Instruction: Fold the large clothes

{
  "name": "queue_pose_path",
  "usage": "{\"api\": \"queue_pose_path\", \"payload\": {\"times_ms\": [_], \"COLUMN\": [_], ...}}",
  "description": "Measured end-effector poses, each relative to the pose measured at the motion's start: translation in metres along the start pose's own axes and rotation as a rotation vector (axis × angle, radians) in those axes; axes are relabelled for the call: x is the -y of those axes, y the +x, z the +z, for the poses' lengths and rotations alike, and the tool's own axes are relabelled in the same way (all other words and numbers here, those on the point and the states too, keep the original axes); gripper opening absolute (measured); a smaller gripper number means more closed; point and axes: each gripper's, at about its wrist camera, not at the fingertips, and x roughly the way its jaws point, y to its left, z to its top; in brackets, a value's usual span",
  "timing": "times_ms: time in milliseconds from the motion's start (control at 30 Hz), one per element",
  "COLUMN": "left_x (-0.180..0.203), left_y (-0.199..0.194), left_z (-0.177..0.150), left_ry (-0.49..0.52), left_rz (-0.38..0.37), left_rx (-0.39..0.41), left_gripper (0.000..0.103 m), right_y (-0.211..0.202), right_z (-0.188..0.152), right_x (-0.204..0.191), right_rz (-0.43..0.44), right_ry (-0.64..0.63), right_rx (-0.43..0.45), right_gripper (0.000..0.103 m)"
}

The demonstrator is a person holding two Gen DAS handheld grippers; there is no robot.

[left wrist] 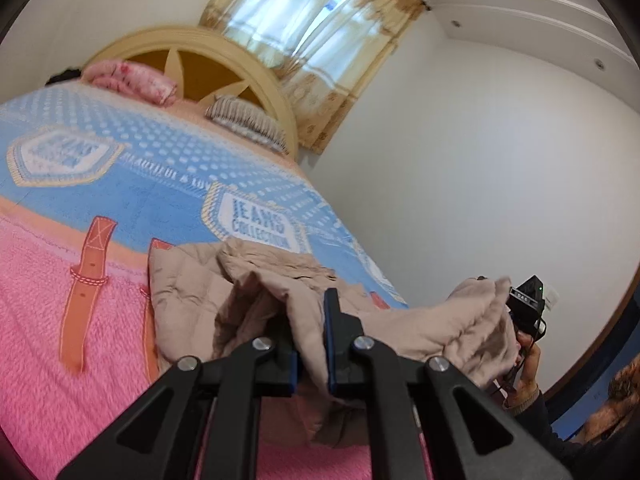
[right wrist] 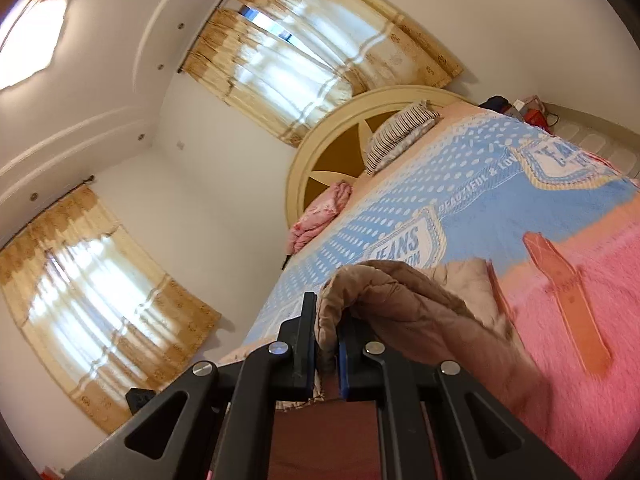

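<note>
A large beige quilted garment (left wrist: 224,292) lies bunched on the near end of the bed (left wrist: 80,360). My left gripper (left wrist: 310,320) is shut on a fold of it and holds that edge lifted. My right gripper (right wrist: 326,328) is shut on another thick fold of the same garment (right wrist: 404,304), which drapes over its right finger. In the left wrist view the right gripper's body (left wrist: 528,304) and the hand holding it show at the right, with cloth bunched against them.
The bed has a pink and blue "Jeans Collection" blanket (right wrist: 500,184). A pink pillow (left wrist: 132,80), a striped pillow (left wrist: 248,124) and a round headboard (left wrist: 224,64) are at the far end. Curtained windows (right wrist: 288,56) and white walls surround it. Clutter (right wrist: 520,110) sits beside the bed.
</note>
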Motion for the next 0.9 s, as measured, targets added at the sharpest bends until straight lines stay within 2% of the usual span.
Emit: {"api": "queue_pose_path", "payload": {"times_ms": [200, 367, 567, 700, 767, 833, 900], "left_x": [-0.049, -0.084, -0.113, -0.113, -0.111, -0.111, -0.108], "left_y": [0.048, 0.089, 0.115, 0.107, 0.100, 0.096, 0.084], "left_z": [0.021, 0.033, 0.042, 0.054, 0.057, 0.060, 0.065], "left_ry": [-0.076, -0.139, -0.246, -0.255, -0.244, -0.243, -0.224], "left_rz": [0.041, 0.058, 0.101, 0.087, 0.086, 0.070, 0.139], "left_rx": [-0.059, -0.110, -0.168, -0.148, -0.140, -0.136, -0.090], "left_gripper": [0.010, 0.011, 0.021, 0.040, 0.046, 0.060, 0.086], "right_y": [0.094, 0.153, 0.208, 0.227, 0.235, 0.244, 0.248], "right_z": [0.022, 0.031, 0.034, 0.034, 0.035, 0.034, 0.032], "right_x": [0.016, 0.042, 0.082, 0.097, 0.101, 0.105, 0.110], "right_rz": [-0.101, -0.180, -0.241, -0.271, -0.284, -0.298, -0.304], "right_ry": [-0.023, -0.029, -0.007, -0.003, -0.009, -0.023, -0.020], "right_rx": [-0.036, -0.061, -0.096, -0.107, -0.114, -0.120, -0.119], "right_gripper": [0.007, 0.007, 0.007, 0.007, 0.007, 0.007, 0.007]}}
